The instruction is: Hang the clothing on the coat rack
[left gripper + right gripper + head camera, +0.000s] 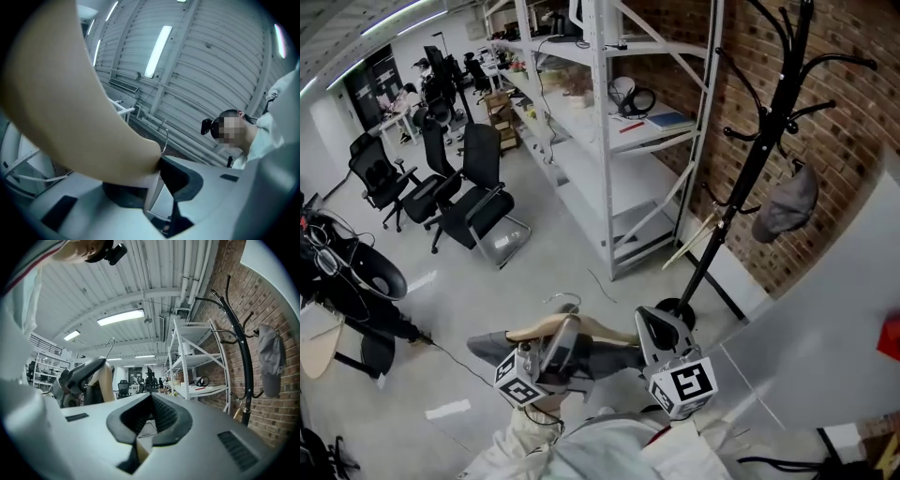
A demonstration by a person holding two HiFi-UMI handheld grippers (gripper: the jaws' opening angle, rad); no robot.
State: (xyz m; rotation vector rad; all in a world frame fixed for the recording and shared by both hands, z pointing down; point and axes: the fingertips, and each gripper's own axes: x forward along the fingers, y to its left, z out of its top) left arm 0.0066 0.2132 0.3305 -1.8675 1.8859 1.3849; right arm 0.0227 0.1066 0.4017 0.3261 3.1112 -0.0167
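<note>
A wooden hanger (586,327) with a dark grey garment (492,346) draped on it is low in the head view, its metal hook (568,300) pointing up. My left gripper (566,330) is shut on the hanger; in the left gripper view the beige hanger (70,93) fills the frame above the jaws, with its hook (166,138) behind. My right gripper (649,319) sits just right of the hanger, its jaws together with nothing seen between them (150,397). The black coat rack (767,145) stands ahead to the right, also seen as the coat rack (241,350) by the brick wall.
A grey cap (787,204) hangs on a lower rack hook. White metal shelving (605,122) stands left of the rack. Black office chairs (473,202) are farther left. A large white panel (825,319) lies at right, near the rack's base (677,307).
</note>
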